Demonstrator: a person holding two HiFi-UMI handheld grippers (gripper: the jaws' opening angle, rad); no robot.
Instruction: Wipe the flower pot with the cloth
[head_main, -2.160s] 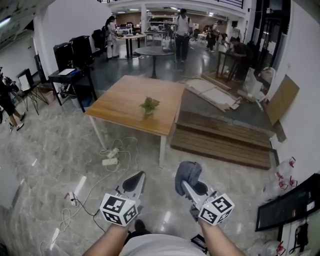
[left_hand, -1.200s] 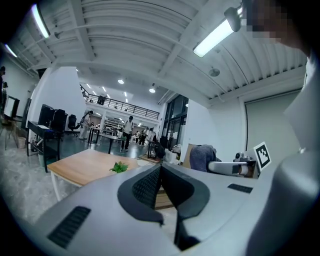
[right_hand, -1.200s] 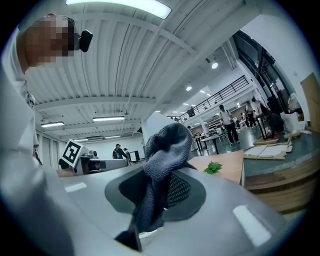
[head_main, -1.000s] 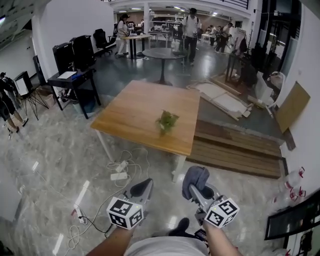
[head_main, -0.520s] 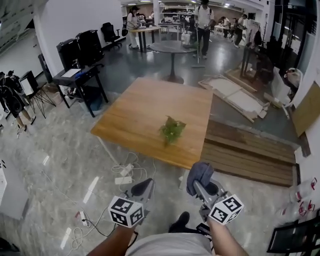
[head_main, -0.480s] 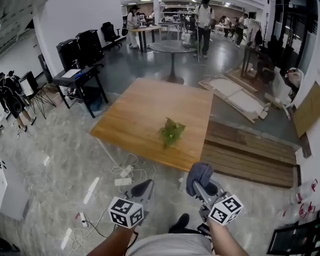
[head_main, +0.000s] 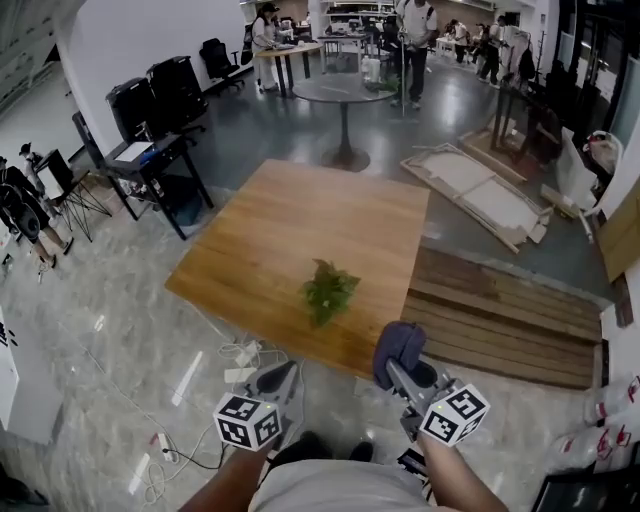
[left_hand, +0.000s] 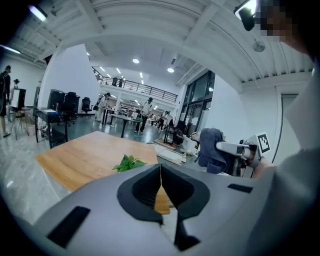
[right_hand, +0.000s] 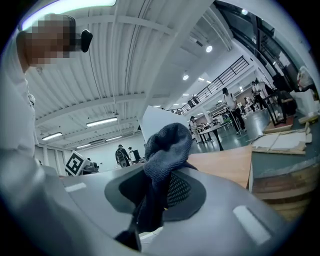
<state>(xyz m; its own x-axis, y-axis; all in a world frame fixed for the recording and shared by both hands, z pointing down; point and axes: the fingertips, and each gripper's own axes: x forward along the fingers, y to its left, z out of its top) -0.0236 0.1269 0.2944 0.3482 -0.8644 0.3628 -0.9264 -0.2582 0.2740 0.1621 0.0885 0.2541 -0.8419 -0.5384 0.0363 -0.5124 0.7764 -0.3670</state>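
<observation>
Flower pot (head_main: 323, 300), hidden under leaves, sits near the wooden table (head_main: 300, 215)'s 6 o'clock edge, at 12 o'clock from you. Your right gripper (head_main: 396, 368) clamps the cloth (head_main: 400, 345), likely ready for wiping. Your left gripper (head_main: 283, 373) is closed on nothing.

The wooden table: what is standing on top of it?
Only one small green plant stands on the wooden table, near the edge closest to the person. Seen from above, its leaves cover the pot, so the pot cannot be made out.
</observation>
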